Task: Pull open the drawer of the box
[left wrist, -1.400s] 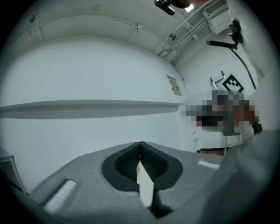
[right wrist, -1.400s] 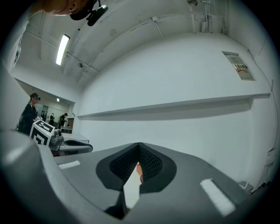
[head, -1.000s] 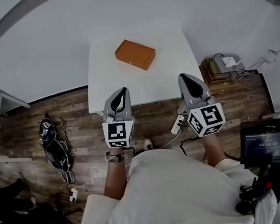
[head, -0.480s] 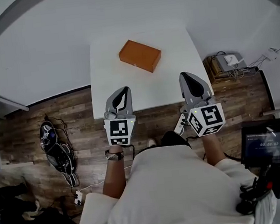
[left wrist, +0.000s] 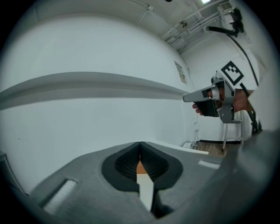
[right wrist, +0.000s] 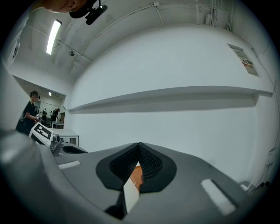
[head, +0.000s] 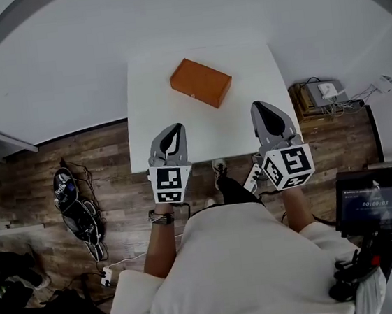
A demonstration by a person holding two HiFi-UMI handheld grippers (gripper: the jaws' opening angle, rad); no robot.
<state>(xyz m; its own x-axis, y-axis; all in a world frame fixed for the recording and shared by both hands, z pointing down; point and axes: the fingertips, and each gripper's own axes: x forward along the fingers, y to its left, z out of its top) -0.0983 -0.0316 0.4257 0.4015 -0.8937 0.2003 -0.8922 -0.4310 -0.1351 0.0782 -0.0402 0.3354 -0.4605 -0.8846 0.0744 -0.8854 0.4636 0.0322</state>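
Left gripper (head: 172,129) and right gripper (head: 266,107) are held with jaws closed and empty over the white table's (head: 150,116) near edge (the orange box (head: 201,82) is seen well beyond them).

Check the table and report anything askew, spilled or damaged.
Only the orange rectangular box stands out: it lies towards the far side of the white table, turned at an angle to the table's edges rather than squared up. Nothing looks spilled or damaged.
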